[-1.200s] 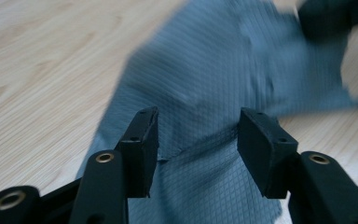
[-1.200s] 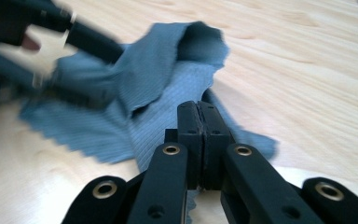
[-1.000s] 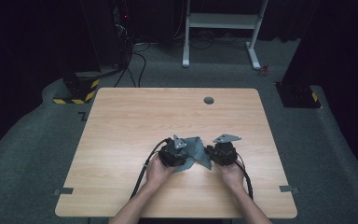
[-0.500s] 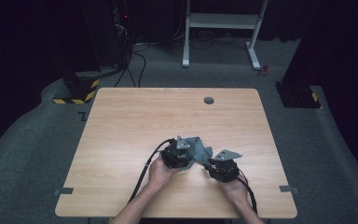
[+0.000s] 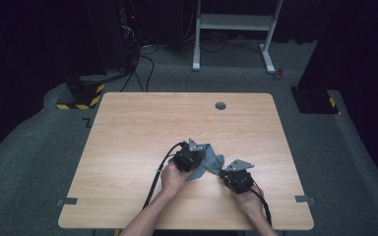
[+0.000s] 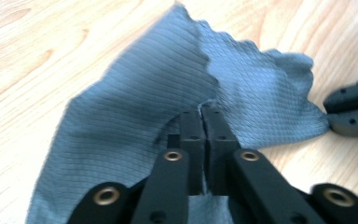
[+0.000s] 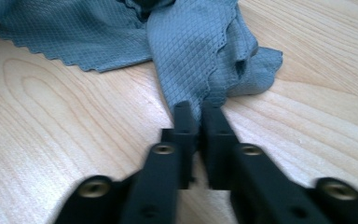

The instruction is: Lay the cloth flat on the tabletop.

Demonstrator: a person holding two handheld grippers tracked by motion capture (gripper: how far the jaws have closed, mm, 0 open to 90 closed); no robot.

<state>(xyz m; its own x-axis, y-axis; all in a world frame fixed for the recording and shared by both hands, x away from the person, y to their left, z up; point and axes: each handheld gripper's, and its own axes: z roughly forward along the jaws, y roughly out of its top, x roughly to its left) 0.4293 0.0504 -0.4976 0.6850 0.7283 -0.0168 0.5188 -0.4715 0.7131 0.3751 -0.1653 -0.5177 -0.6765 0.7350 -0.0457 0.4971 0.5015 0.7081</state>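
Where the person's forearms come in over the near edge of the wooden table (image 5: 128,142), each hand holds a gripper low over the near middle of the tabletop, and a grey cloth (image 5: 210,162) lies between the two. The right gripper (image 7: 200,109), the nearer one, has just been closing its jaws, and they now stand pressed together on a narrow corner of the cloth, which runs away from the tips in a twisted fold across the wood. Just beyond it and to its left, the left gripper (image 6: 203,112) has likewise just been closing and is clamped on a raised fold of the same cloth, whose zigzag-cut edge spreads out past the tips and rests partly on the table. Farther off, near the table's far edge, sits a small round grommet (image 5: 220,105). Beyond the table, on the dark carpet, stand a white desk frame (image 5: 236,22) and a black-and-yellow striped block (image 5: 86,93).
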